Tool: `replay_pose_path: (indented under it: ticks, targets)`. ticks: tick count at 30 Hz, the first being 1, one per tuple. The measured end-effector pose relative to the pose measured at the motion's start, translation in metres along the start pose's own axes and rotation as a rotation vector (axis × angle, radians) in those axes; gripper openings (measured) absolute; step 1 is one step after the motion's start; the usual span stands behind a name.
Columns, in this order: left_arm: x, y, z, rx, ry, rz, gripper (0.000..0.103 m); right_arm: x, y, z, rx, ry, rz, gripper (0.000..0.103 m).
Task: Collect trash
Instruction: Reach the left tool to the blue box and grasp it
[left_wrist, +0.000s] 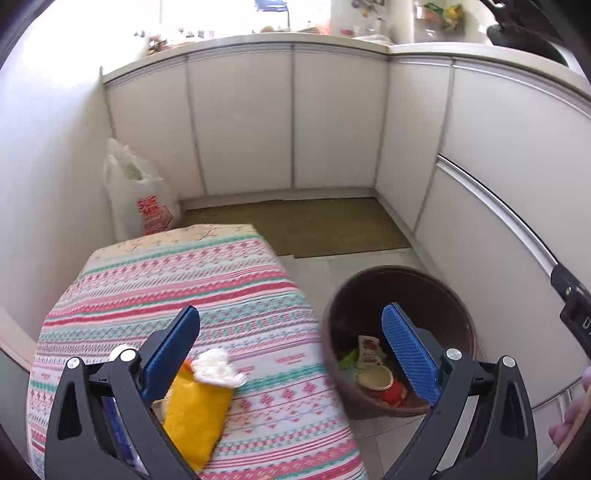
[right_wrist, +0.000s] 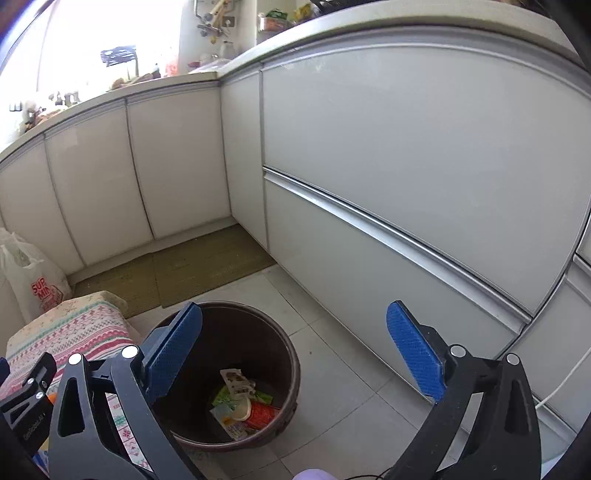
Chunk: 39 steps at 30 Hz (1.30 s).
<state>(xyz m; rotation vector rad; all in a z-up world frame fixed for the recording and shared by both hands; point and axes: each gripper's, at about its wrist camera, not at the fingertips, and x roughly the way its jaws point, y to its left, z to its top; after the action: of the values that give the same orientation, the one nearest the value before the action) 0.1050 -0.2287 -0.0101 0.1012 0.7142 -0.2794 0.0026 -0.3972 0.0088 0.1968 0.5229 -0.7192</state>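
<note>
A dark brown round bin (left_wrist: 399, 280) stands on the tiled floor beside a small table with a striped patterned cloth (left_wrist: 184, 273). Inside the bin lie a red cup (left_wrist: 388, 387), paper wrappers and green scraps. My left gripper (left_wrist: 291, 332) hangs open over the table's edge and the bin, nothing between its blue pads. A yellow packet (left_wrist: 195, 417) and a crumpled white tissue (left_wrist: 218, 365) lie on the cloth by its left finger. My right gripper (right_wrist: 295, 332) is open and empty above the bin (right_wrist: 236, 317), whose trash (right_wrist: 243, 406) shows below.
White kitchen cabinets (left_wrist: 332, 129) wrap the corner, with a long metal handle (right_wrist: 388, 236) on the right. A brown floor mat (left_wrist: 314, 225) lies at the cabinet foot. A white plastic bag with red print (left_wrist: 140, 192) stands by the wall behind the table.
</note>
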Motion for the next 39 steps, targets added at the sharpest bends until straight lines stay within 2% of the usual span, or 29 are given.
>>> replay_pose_path:
  ticks: [2,10,17,22,26,28,30,34,39]
  targets:
    - [-0.005,0.019,-0.005,-0.026,0.013,0.006,0.096,-0.005,0.016,-0.002,-0.027,-0.005,0.037,0.096]
    - [-0.015,0.101,-0.027,-0.104,0.076,0.11,0.096,-0.012,0.082,-0.013,-0.15,0.038,0.136,0.096]
    - [-0.016,0.199,-0.052,-0.272,0.177,0.17,0.096,-0.02,0.133,-0.032,-0.282,0.079,0.197,0.096]
    - [-0.011,0.255,-0.076,-0.383,0.245,0.195,0.096,-0.024,0.17,-0.046,-0.357,0.089,0.226,0.096]
    - [0.0,0.275,-0.09,-0.427,0.298,0.152,0.096,-0.028,0.199,-0.057,-0.405,0.095,0.259,0.096]
    - [0.008,0.276,-0.096,-0.434,0.34,0.111,0.096,-0.028,0.212,-0.063,-0.423,0.103,0.272,0.096]
    - [0.017,0.274,-0.102,-0.426,0.382,0.102,0.096,-0.028,0.219,-0.068,-0.43,0.121,0.282,0.096]
    - [0.037,0.271,-0.11,-0.401,0.466,0.105,0.081,-0.023,0.23,-0.078,-0.445,0.162,0.296,0.096]
    - [0.055,0.273,-0.115,-0.435,0.508,0.083,0.081,-0.017,0.234,-0.085,-0.465,0.196,0.294,0.096]
